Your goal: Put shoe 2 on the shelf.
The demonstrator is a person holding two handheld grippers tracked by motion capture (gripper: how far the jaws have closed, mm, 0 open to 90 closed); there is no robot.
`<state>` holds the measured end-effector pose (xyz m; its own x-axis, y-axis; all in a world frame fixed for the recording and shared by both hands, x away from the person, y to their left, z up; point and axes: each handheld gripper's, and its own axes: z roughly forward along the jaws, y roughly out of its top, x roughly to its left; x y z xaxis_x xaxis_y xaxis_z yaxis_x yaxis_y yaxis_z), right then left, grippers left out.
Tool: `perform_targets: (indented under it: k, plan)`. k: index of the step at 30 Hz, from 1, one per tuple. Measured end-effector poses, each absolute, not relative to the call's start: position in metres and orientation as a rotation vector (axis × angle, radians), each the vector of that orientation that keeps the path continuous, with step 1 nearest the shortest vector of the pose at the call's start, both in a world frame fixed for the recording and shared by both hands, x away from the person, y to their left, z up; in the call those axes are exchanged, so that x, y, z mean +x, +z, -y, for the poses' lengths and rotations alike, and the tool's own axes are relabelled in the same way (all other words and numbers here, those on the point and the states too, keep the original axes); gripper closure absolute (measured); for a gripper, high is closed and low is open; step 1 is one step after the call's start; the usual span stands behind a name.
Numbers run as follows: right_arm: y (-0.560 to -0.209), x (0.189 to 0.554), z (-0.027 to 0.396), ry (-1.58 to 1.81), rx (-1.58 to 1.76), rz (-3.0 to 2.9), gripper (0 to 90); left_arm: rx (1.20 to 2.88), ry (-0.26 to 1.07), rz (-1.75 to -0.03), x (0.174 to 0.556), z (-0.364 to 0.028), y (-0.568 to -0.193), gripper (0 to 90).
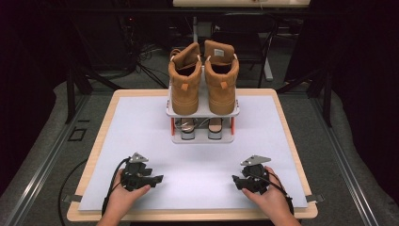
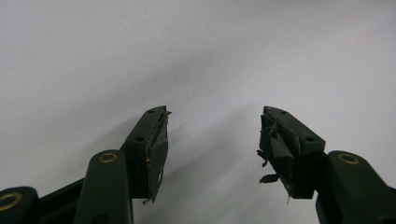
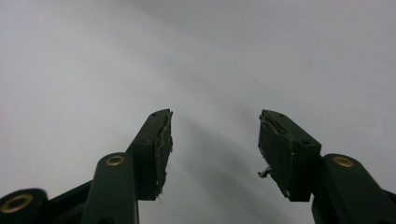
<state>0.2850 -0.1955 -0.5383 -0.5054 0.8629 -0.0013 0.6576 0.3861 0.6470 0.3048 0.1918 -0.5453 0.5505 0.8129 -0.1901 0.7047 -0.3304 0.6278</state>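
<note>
Two tan high-top boots, the left boot (image 1: 184, 84) and the right boot (image 1: 221, 80), stand side by side on the top shelf of a small white shoe rack (image 1: 202, 113) at the far middle of the table. My left gripper (image 1: 157, 179) (image 2: 215, 116) rests low over the white sheet near the front left, jaws open and nothing between them. My right gripper (image 1: 235, 180) (image 3: 215, 116) sits near the front right, also open and empty. The two grippers point toward each other, and both are well short of the rack.
A white sheet (image 1: 141, 127) covers the wooden table (image 1: 101, 141). The rack's lower shelf holds a pair of smaller shoes (image 1: 201, 128). Dark stands, cables and a chair are on the floor behind the table.
</note>
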Motion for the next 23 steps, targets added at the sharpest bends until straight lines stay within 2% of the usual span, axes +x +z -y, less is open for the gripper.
perform_targets:
  k: [8,23]
  plan:
    - [-0.548,0.278,0.198,0.884,1.359,-2.274,43.2,2.072,0.287,-1.185,0.299,-0.186,-0.549,41.8]
    - [-0.558,0.274,0.195,0.98,1.27,-2.232,38.8,2.152,0.383,-1.072,0.293,-0.173,-0.559,39.3]
